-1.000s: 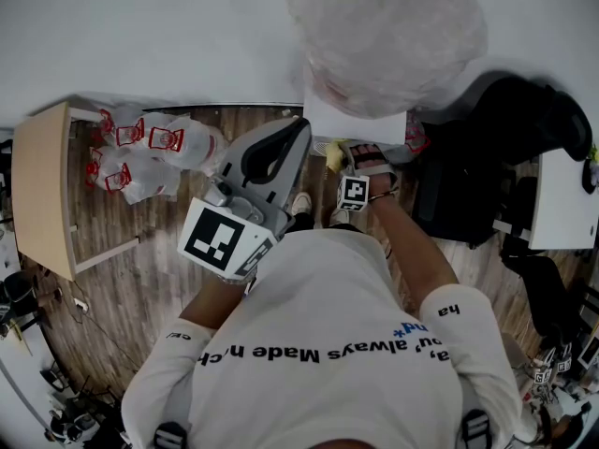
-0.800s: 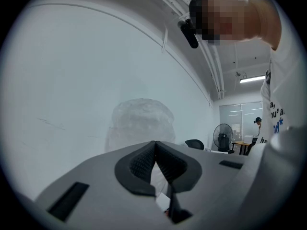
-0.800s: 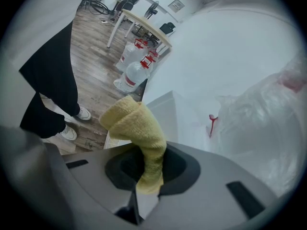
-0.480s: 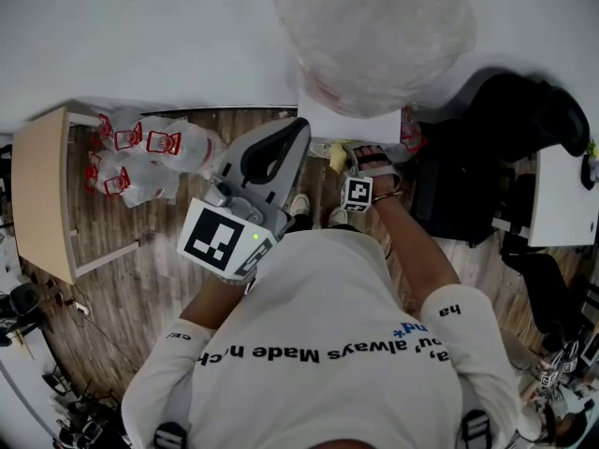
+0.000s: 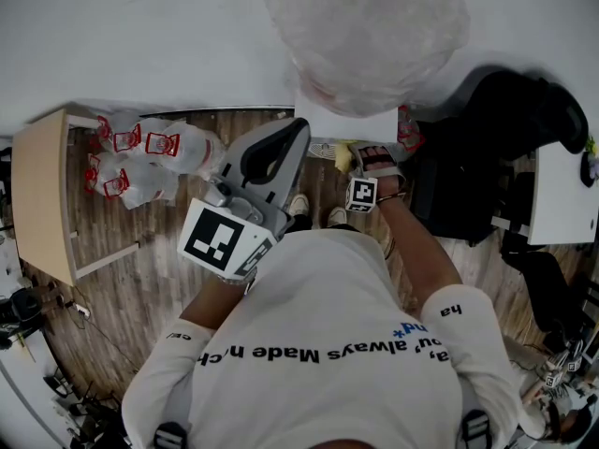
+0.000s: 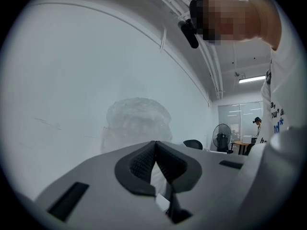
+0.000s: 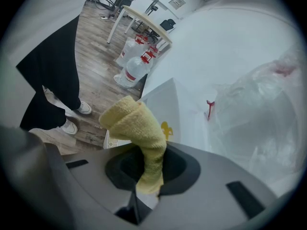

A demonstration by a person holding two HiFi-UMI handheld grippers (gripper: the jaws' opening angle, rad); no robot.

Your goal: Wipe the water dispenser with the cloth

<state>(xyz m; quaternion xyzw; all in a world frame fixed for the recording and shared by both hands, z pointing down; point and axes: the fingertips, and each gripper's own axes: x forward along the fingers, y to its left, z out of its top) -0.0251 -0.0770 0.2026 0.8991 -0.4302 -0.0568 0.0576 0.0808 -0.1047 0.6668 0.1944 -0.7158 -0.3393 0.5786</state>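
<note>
**pad_watcher:** What's the cloth (image 7: pixel 139 128) made of, and who's got it?

**jugfan22:** It's a pale yellow terry cloth, nubbly and rolled into a thick sausage. The right gripper (image 7: pixel 148 166) has its jaws clamped on the lower end. The rest sticks up out of the dark pads and flops over toward the left of the right gripper view. The gripper shell is smooth grey plastic.

**pad_watcher:** And where's the water dispenser (image 7: pixel 165 104)?

**jugfan22:** Right behind the cloth. It's a boxy white cabinet with a sharp corner. The bottle (image 7: pixel 259 114) on top is wrapped in crinkly clear plastic and fills the right side of the frame. In the head view the cloth sits just under the dispenser's lower edge at top centre. I can't tell if they're actually touching.

**pad_watcher:** Left gripper (image 5: pixel 298 131)?

**jugfan22:** Its ribbed pads are pressed together with nothing in them. It's held up at frame centre, pointing at the wall.

**pad_watcher:** Any text?

**jugfan22:** The white T-shirt (image 5: pixel 318 307) has "always Made" on it, upside down. There's a small yellow logo (image 7: pixel 165 128) on the dispenser's side, too small to read. A black-and-white marker cube (image 5: pixel 225 237) sits on the left gripper. Clear water jugs (image 5: pixel 150 152) with red handles sit on the wood-plank floor (image 5: pixel 168 251) at upper left, next to a light wooden table (image 5: pixel 42 195).
</note>
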